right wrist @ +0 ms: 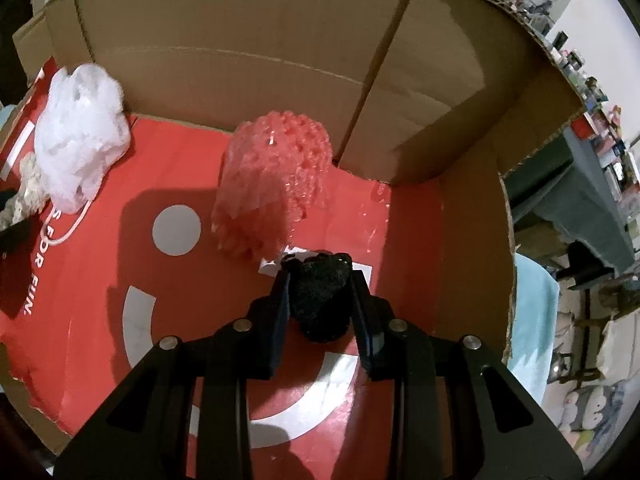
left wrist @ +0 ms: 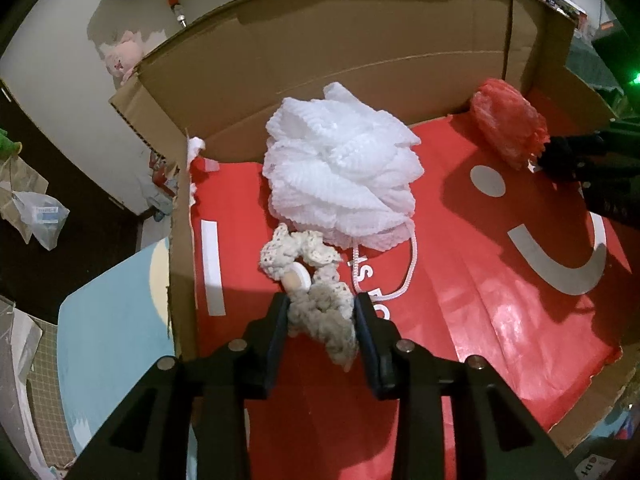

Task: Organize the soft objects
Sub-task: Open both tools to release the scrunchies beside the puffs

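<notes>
My left gripper (left wrist: 321, 300) is shut on a beige lace scrunchie (left wrist: 320, 312) with a round white tag, held just above the red floor of the cardboard box (left wrist: 360, 40). A white mesh bath pouf (left wrist: 340, 168) with a white cord lies just beyond it. My right gripper (right wrist: 320, 276) is shut on a black scrunchie (right wrist: 320, 300), right in front of a red mesh pouf (right wrist: 272, 184). The red pouf (left wrist: 506, 120) and the right gripper show at the right edge of the left wrist view. The white pouf (right wrist: 78, 132) shows at the left of the right wrist view.
The box has tall brown walls at the back (right wrist: 240, 40) and right (right wrist: 472, 240), and a low left wall (left wrist: 180, 260). A light blue mat (left wrist: 112, 328) lies outside on the left. A pink plush (left wrist: 122, 58) lies on the floor beyond.
</notes>
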